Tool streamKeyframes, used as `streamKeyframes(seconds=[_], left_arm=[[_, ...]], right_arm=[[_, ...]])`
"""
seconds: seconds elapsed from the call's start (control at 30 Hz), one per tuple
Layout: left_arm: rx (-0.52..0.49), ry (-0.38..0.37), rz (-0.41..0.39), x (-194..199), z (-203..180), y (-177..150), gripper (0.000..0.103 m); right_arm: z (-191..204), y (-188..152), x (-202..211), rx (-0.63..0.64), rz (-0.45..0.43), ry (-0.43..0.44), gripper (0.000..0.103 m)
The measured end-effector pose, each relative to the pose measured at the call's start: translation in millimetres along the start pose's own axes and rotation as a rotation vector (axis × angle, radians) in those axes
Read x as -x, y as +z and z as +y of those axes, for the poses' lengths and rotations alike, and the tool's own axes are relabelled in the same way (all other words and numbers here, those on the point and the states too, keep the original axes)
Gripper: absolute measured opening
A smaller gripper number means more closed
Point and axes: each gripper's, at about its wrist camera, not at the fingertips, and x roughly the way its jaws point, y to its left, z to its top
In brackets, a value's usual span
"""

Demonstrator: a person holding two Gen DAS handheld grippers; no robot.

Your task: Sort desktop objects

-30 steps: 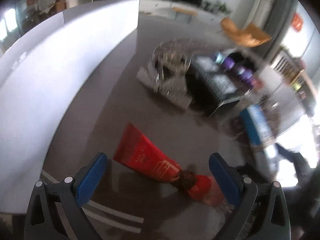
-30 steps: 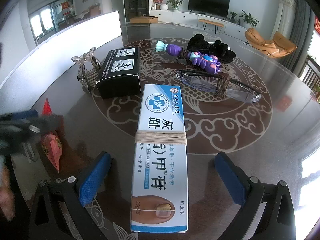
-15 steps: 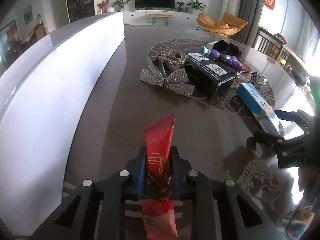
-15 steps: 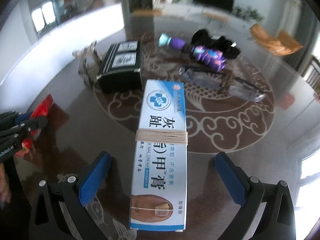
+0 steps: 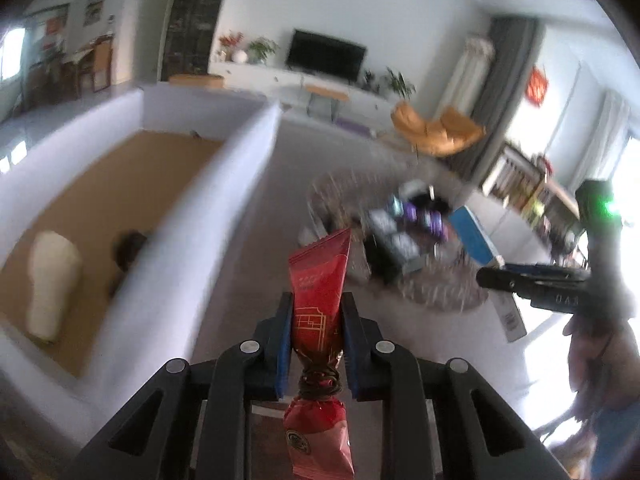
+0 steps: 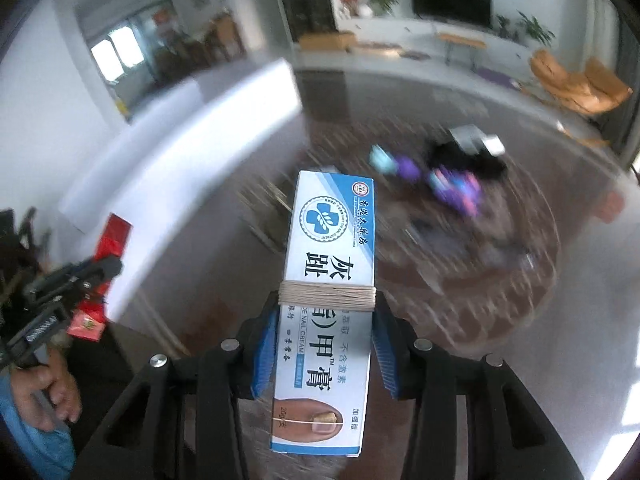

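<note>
Bright daylight from the windows, strong motion blur across the tabletop (image 6: 520, 320), and dark fisheye vignetting at the corners.

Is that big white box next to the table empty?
No: in the left wrist view the white box already holds a pale oblong object and a small dark item on its brown floor.

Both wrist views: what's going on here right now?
A person is sorting table clutter with two handheld grippers. The left gripper is shut on a red packet, off the table beside a white box. The right gripper's jaws are closing on a blue-and-white cream box, pads against its sides. Other items, blurred, remain on the table.
</note>
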Motion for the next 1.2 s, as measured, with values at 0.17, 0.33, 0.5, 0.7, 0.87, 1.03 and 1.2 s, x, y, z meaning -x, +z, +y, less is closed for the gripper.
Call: streamKeyframes(seconds=[0.17,0.33,0.5,0.7,0.87,1.03,1.2], left_arm=[[0.081,0.08,-0.094,43,58,50,0.021],[0.14,0.223,-0.054,37,130,83,0.021],[0.173,0.335,0.036,16,182,82,0.022],[0.168,0.479,0.122,-3,207,58,0.079],[0.134,0.48,0.01,18,180,49,0.079],[0.038,0.362,-0.081,32,112,56,0.092],[-0.099,0.181,-0.087,11,26,53,0.103]], right_arm=[[82,67,4,0.085,-0.074,0.145,0.044],[182,118,-24,0.171,-0.106,0.281,0.044],[256,128,-84,0.206,-0.018,0.347,0.044],[276,107,-141,0.169,0.126,0.343,0.073],[236,96,-103,0.162,-0.018,0.356,0.088],[156,65,-47,0.189,-0.213,0.216,0.101],[47,3,-30,0.136,-0.219,-0.029,0.102]])
